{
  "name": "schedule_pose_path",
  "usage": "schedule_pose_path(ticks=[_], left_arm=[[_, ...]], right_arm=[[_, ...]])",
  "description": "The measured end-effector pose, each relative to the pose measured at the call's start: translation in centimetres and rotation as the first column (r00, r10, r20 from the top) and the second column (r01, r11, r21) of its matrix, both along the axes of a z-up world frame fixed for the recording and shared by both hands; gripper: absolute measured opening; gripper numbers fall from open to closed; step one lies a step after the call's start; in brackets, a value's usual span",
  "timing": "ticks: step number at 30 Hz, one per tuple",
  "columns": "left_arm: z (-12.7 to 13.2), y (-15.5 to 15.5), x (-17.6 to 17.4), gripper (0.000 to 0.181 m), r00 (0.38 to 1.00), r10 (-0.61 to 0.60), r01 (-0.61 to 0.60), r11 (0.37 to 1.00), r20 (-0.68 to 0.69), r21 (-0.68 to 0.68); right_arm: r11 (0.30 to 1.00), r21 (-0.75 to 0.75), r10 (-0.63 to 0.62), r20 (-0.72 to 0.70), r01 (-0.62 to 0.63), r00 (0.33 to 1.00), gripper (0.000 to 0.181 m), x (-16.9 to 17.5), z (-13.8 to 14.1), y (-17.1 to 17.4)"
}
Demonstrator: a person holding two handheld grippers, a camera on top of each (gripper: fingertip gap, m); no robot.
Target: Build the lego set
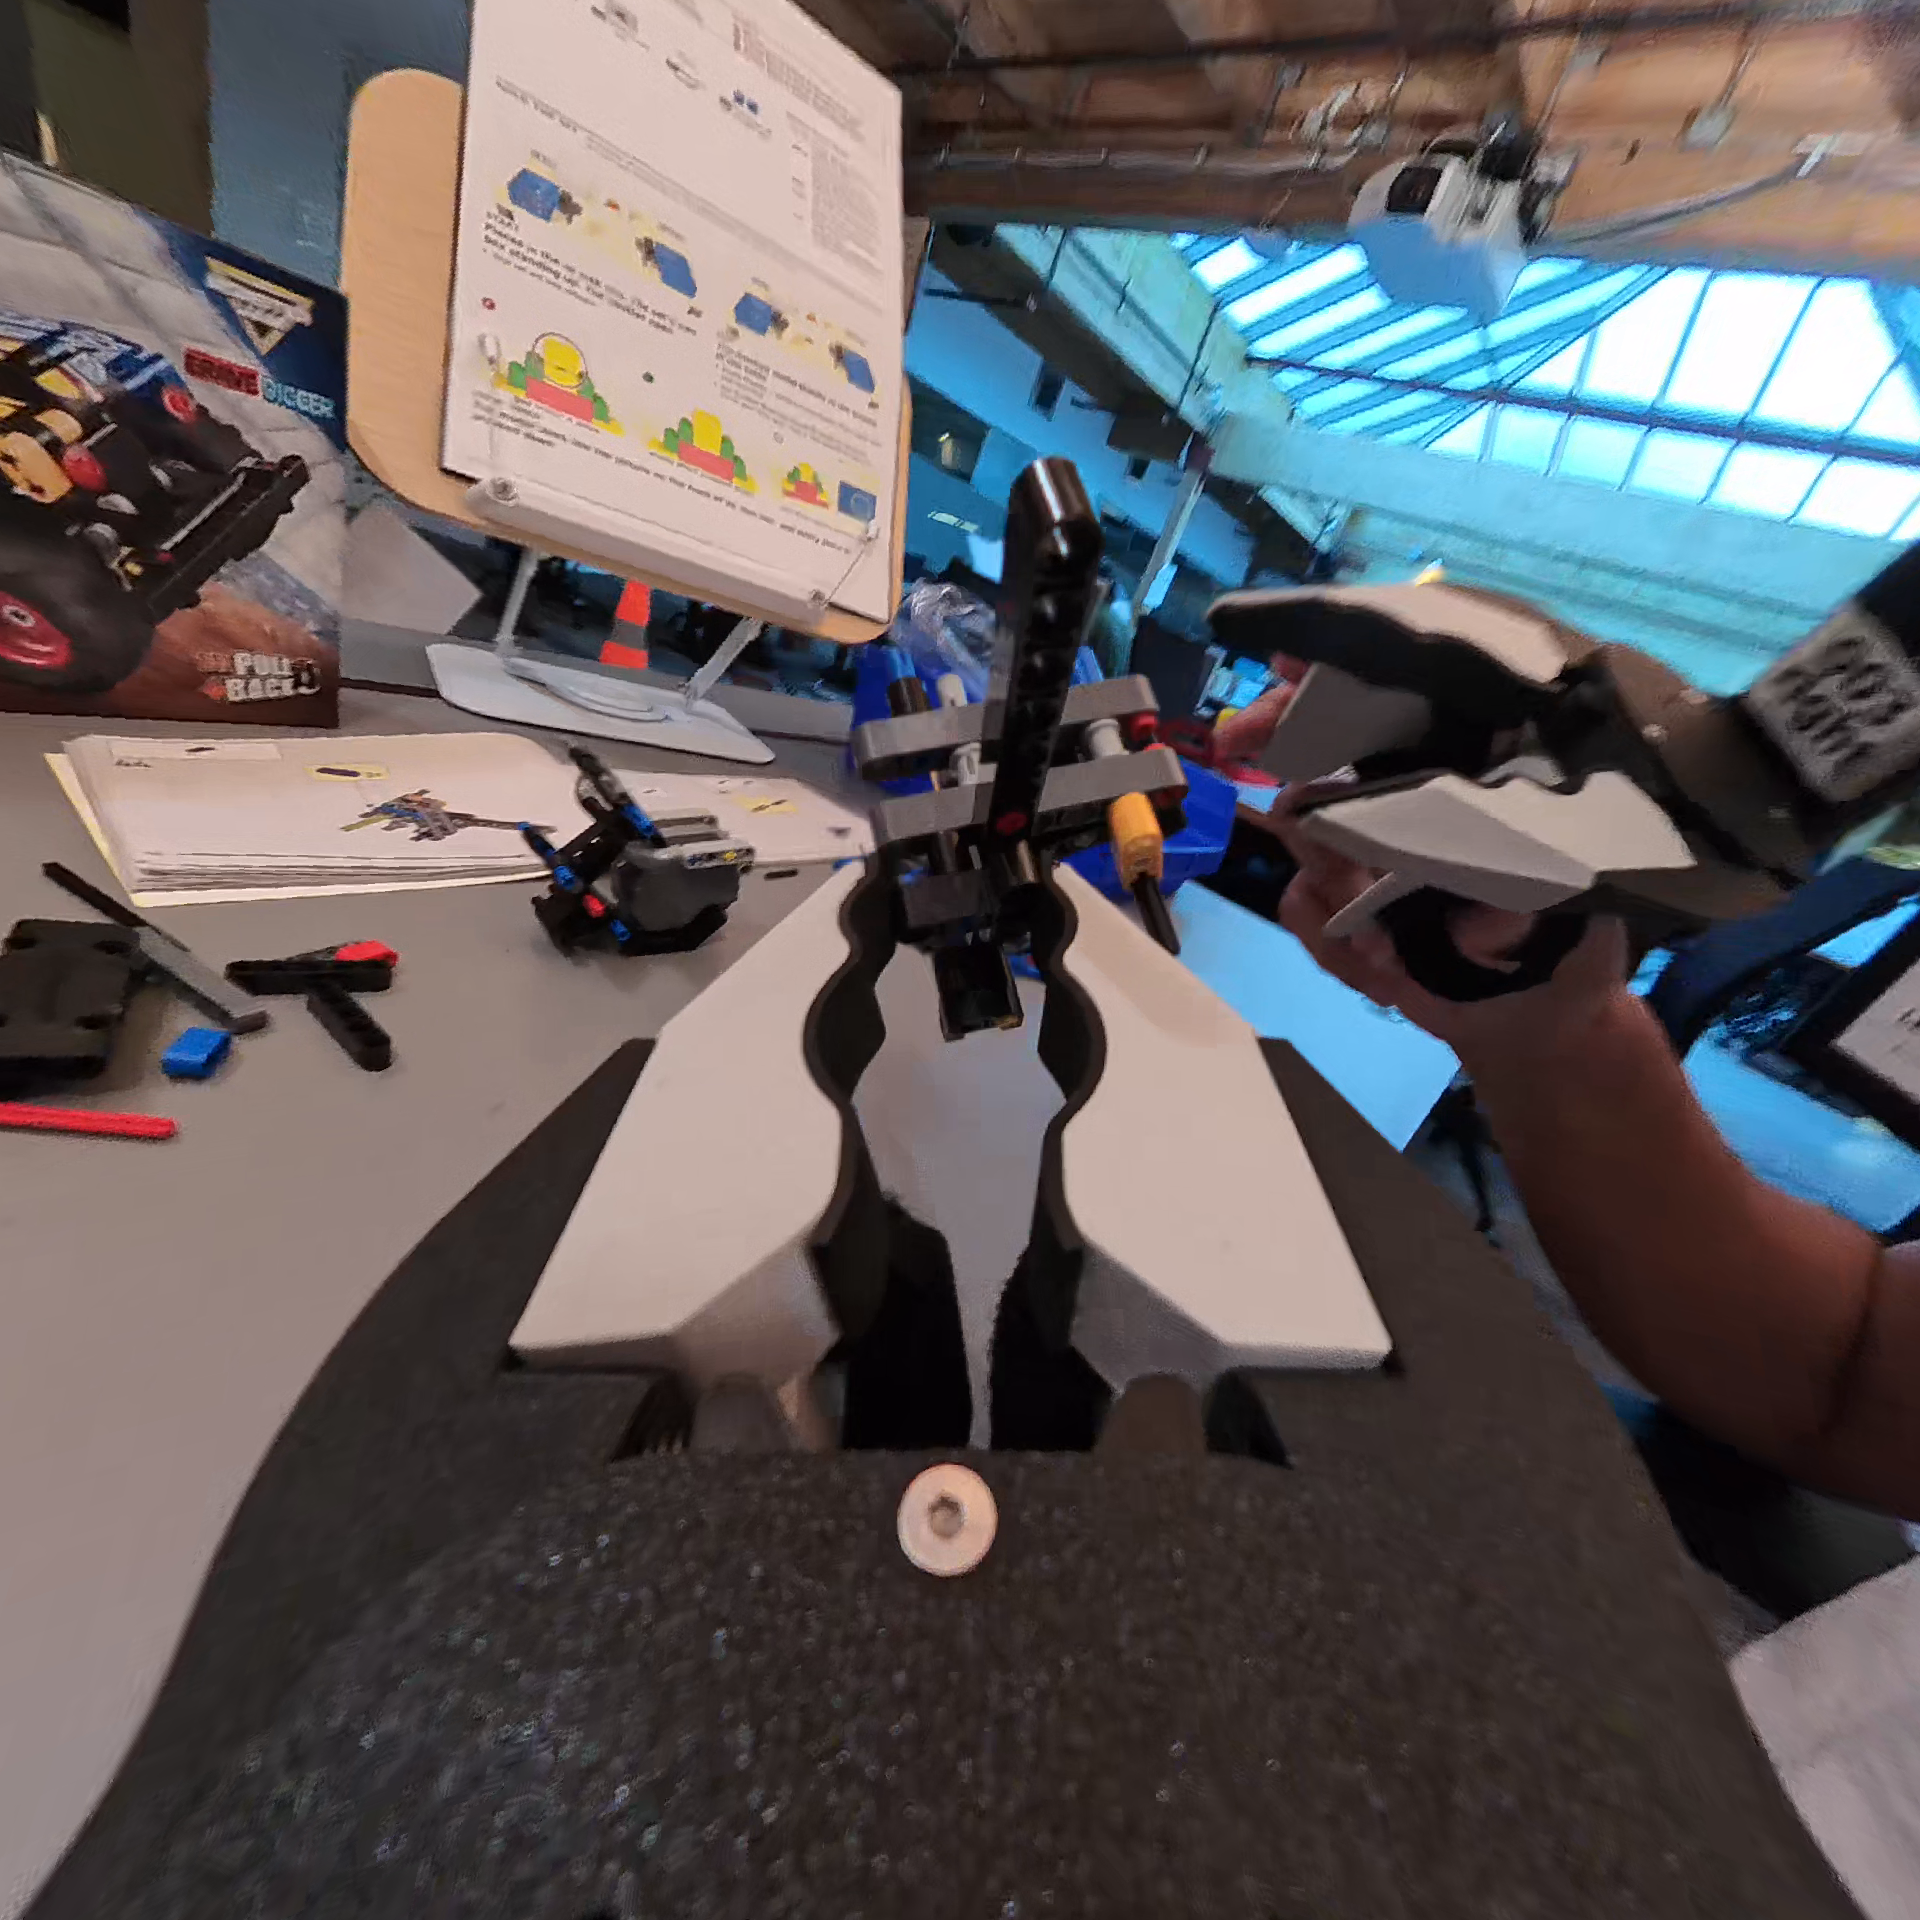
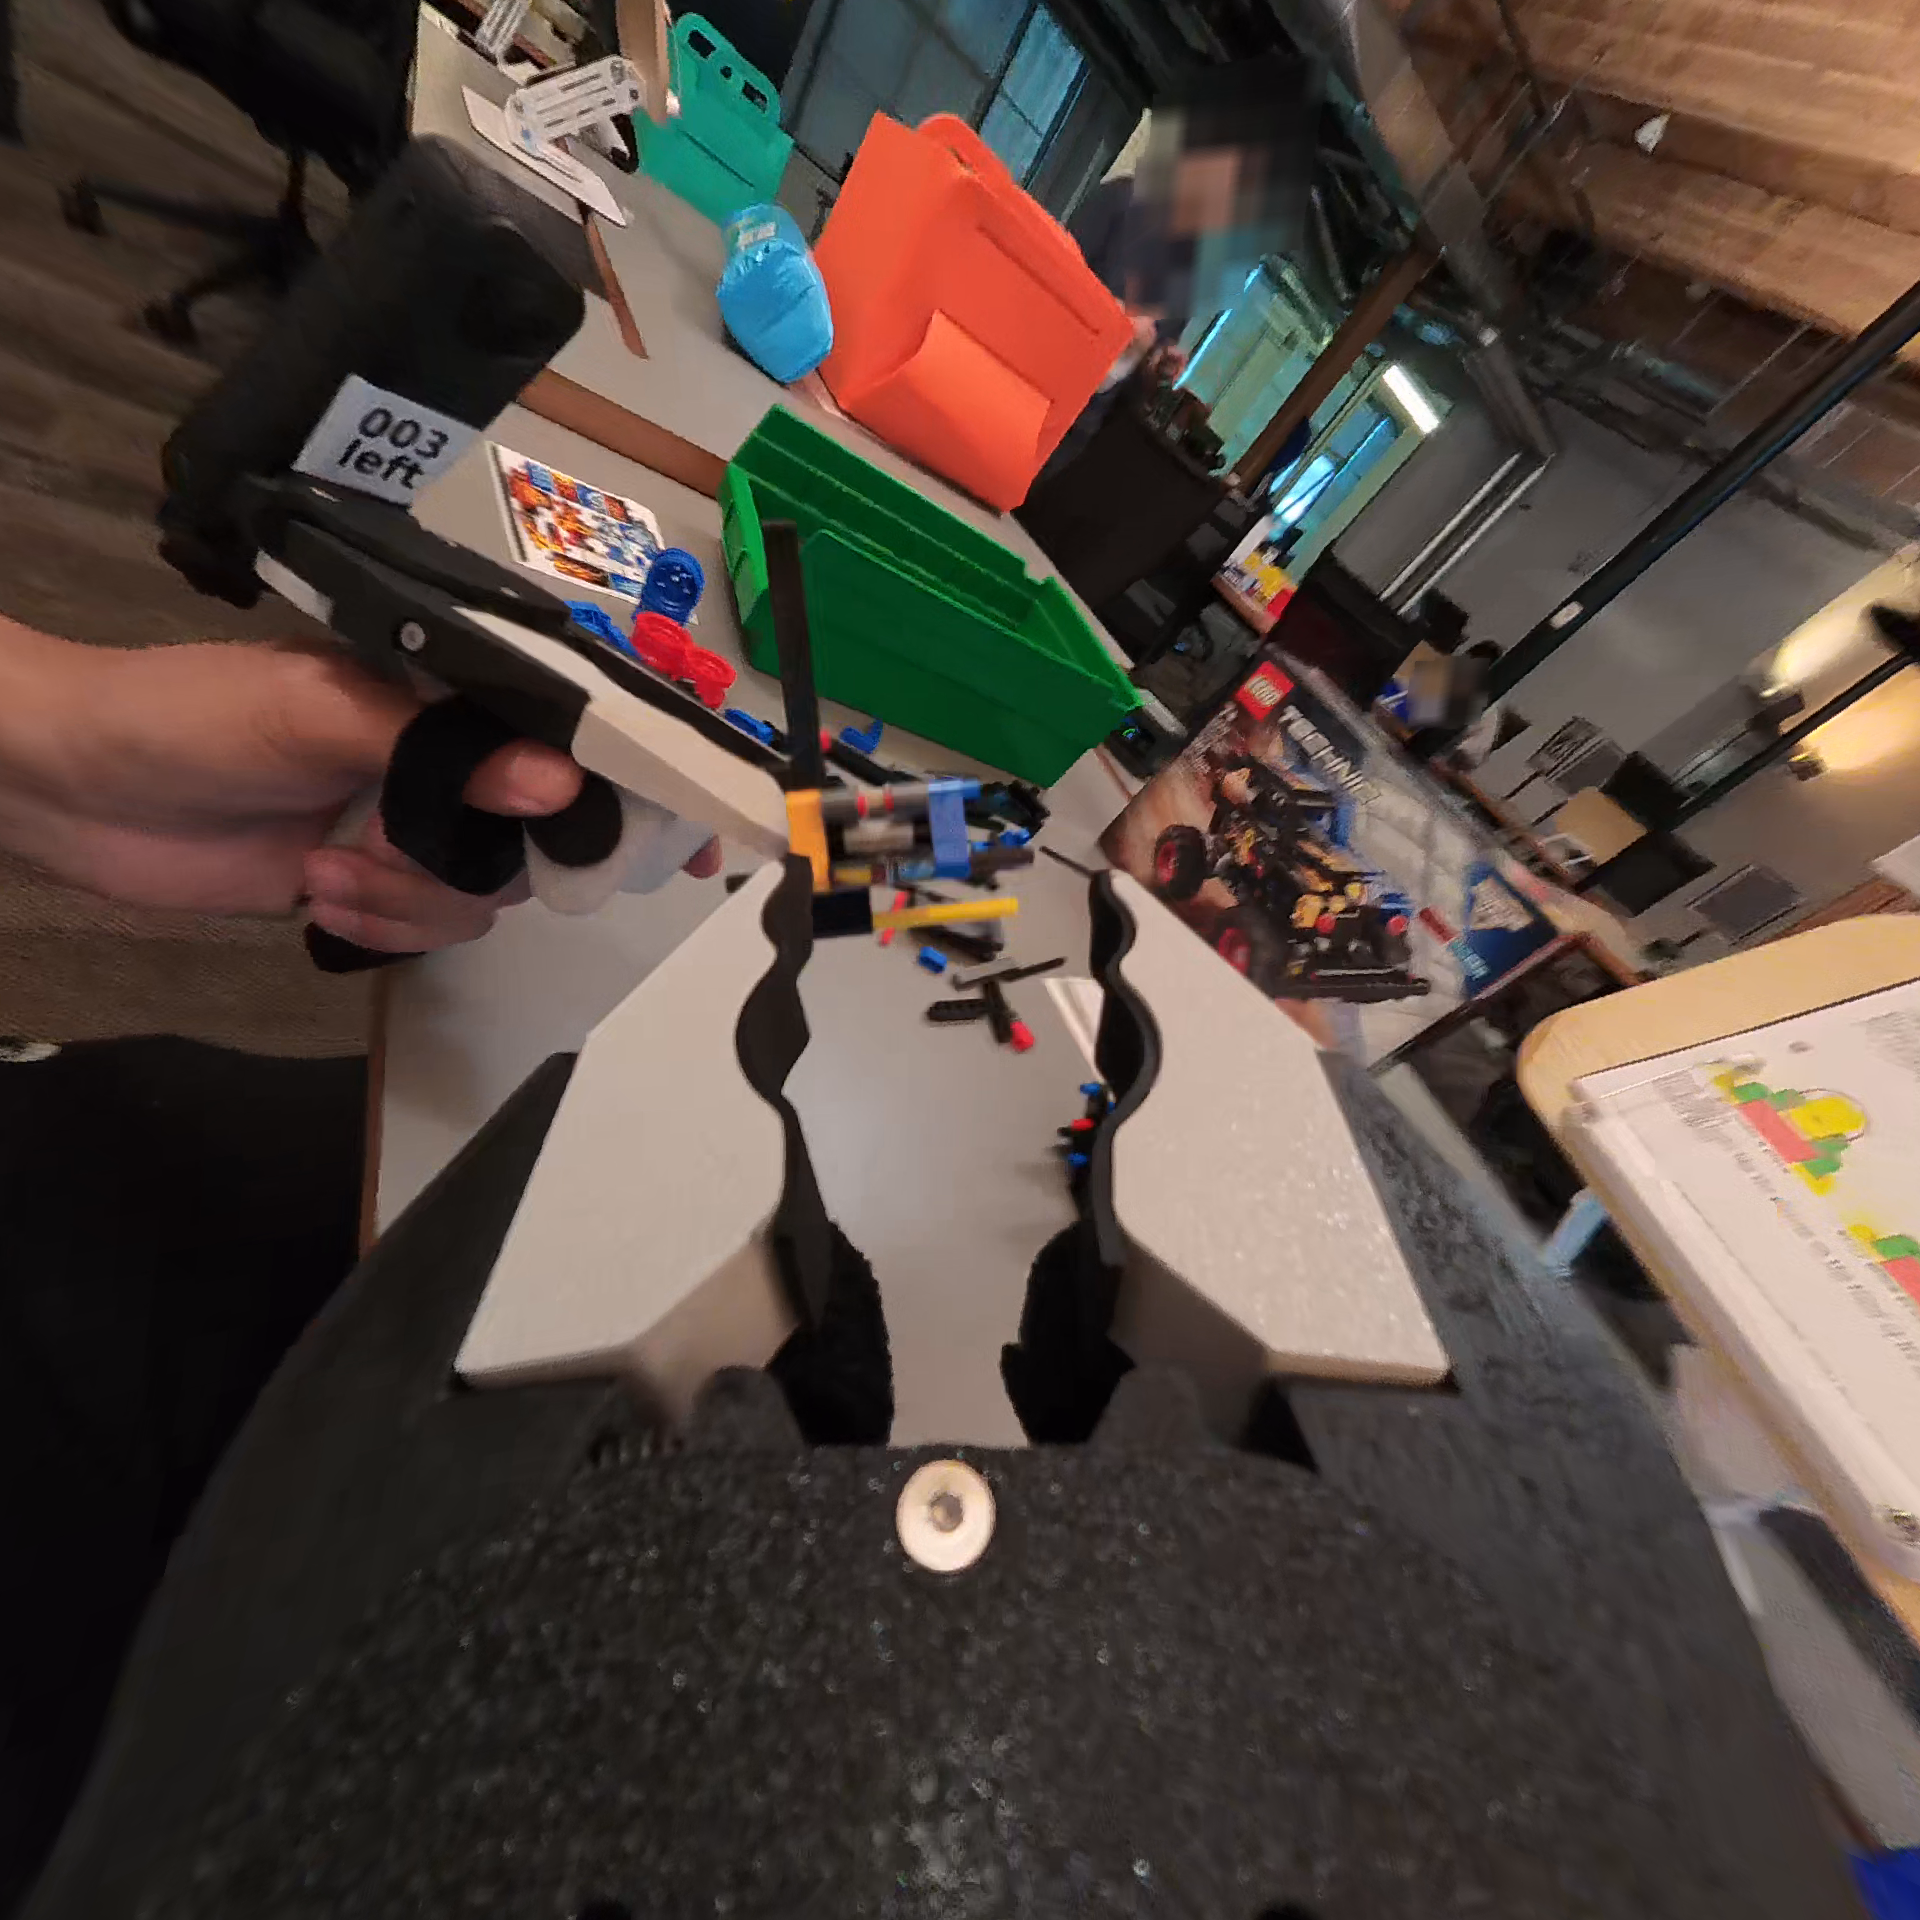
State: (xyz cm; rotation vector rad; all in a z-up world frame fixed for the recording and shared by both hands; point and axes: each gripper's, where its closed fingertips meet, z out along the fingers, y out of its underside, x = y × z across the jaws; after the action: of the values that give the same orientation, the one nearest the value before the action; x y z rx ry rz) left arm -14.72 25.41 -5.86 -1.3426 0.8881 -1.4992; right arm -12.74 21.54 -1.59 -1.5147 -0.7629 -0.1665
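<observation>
My left gripper (image 1: 961, 904) is shut on a partly built lego assembly (image 1: 1023, 769) and holds it above the table. The assembly has a long black beam standing up, two grey cross beams and a yellow connector. My right gripper (image 2: 940, 894) is open, and its left fingertip (image 2: 784, 904) is right beside the assembly (image 2: 894, 821). The right gripper also shows in the left wrist view (image 1: 1262, 727), just right of the assembly, held by a hand. The left gripper shows at the left of the right wrist view (image 2: 769, 805).
On the grey table (image 1: 436, 1091) lie a small motor sub-assembly (image 1: 644, 873), an open instruction booklet (image 1: 312, 810), a black plate (image 1: 62, 987), a blue piece (image 1: 195, 1049) and a red axle (image 1: 83, 1122). The set's box (image 1: 156, 468) and a sheet stand (image 1: 675, 312) are behind. Green bins (image 2: 914, 623) hold the far side.
</observation>
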Motion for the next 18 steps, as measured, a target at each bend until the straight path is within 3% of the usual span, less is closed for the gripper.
schedule_pose_path(ticks=[1, 4, 8, 9, 11, 13, 15, 18], left_arm=[[0.4, -0.2, -0.2, 0.025, 0.999, -0.022, 0.022, 1.000, 0.029, -0.010], [1.6, -1.1, -0.7, 0.024, 0.989, -0.079, 0.081, 0.997, 0.125, -0.011], [1.9, -0.5, -1.1, 0.024, 0.987, -0.006, 0.001, 1.000, 0.162, 0.030], [1.8, -0.1, -1.1, 0.024, 0.986, 0.040, -0.048, 0.998, 0.160, 0.049], [1.6, 0.6, -1.1, 0.024, 0.981, 0.144, -0.157, 0.983, 0.130, 0.099], [1.5, 0.9, -0.8, 0.024, 0.963, 0.251, -0.267, 0.934, 0.097, 0.237], [1.8, 1.1, -0.9, 0.024, 0.932, 0.346, -0.363, 0.867, 0.112, 0.342], [1.9, 0.4, -0.7, 0.024, 0.905, 0.412, -0.412, 0.783, 0.108, 0.465]], right_arm=[[0.999, -0.039, 0.021, -0.052, -0.023, 0.998, 0.053, -0.1, -0.2, 0.0], [0.968, -0.153, 0.136, -0.345, -0.199, 0.929, 0.051, -1.1, -0.7, -0.3], [0.886, -0.138, 0.200, -0.747, -0.443, 0.633, 0.047, -2.3, -0.2, -0.4], [0.883, -0.140, 0.189, -0.769, -0.449, 0.611, 0.047, -2.5, -0.5, -0.1], [0.909, -0.149, 0.156, -0.744, -0.389, 0.650, 0.046, -3.0, -1.5, 0.7], [0.936, -0.117, 0.148, -0.725, -0.332, 0.672, 0.039, -3.6, -1.6, 1.1], [0.951, -0.091, 0.130, -0.751, -0.297, 0.648, 0.041, -3.6, -1.3, 1.3], [0.956, -0.086, 0.097, -0.812, -0.281, 0.575, 0.042, -2.9, -0.7, 1.4]])
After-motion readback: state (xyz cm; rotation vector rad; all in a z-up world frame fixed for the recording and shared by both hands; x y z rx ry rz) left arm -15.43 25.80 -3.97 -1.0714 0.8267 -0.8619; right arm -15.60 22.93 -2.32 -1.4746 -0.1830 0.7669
